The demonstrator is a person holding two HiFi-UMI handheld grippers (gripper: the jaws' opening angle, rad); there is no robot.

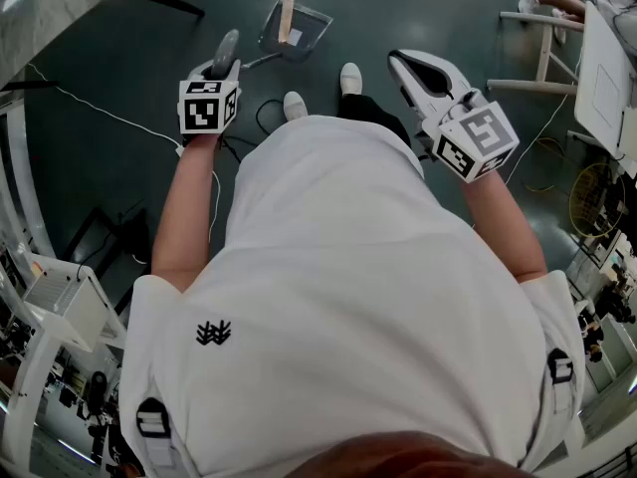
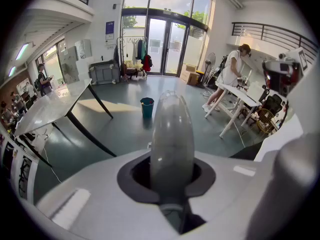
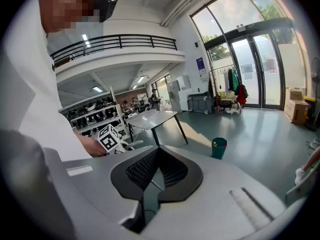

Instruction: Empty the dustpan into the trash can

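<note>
We stand in a big hall with a dark, glossy floor (image 2: 120, 134). Tall glass doors (image 2: 165, 36) rise far behind the trash can (image 2: 146, 107), and a railed gallery (image 3: 115, 41) runs overhead. A long grey table (image 2: 60, 101) on black legs stands left of the trash can. A white table (image 2: 240, 91) stands to its right, with a person (image 2: 231, 71) at it. The trash can is a small teal bucket, alone on open floor and well apart from us.

Only the two gripper views show the trash can. The head view looks straight down and gives us a white shirt (image 1: 338, 267), two white shoes (image 1: 296, 105) and the dustpan (image 1: 297, 30) just ahead of the shoes. We cannot tell whether the dustpan rests on the floor or hangs low over it. A strip of cardboard (image 1: 288, 18) lies in it. The right gripper view adds shelving (image 3: 90, 116) far left of the trash can and cardboard boxes (image 3: 298, 111) to its right.

The left gripper (image 1: 221, 71) is clamped around the dustpan's grey handle (image 2: 172, 134). In the left gripper view the handle rises between the jaws, just right of the trash can. The right gripper (image 3: 157, 154) has its ribbed black pads (image 3: 140, 170) pressed together with nothing between them. The trash can shows beyond it, to the right.
</note>
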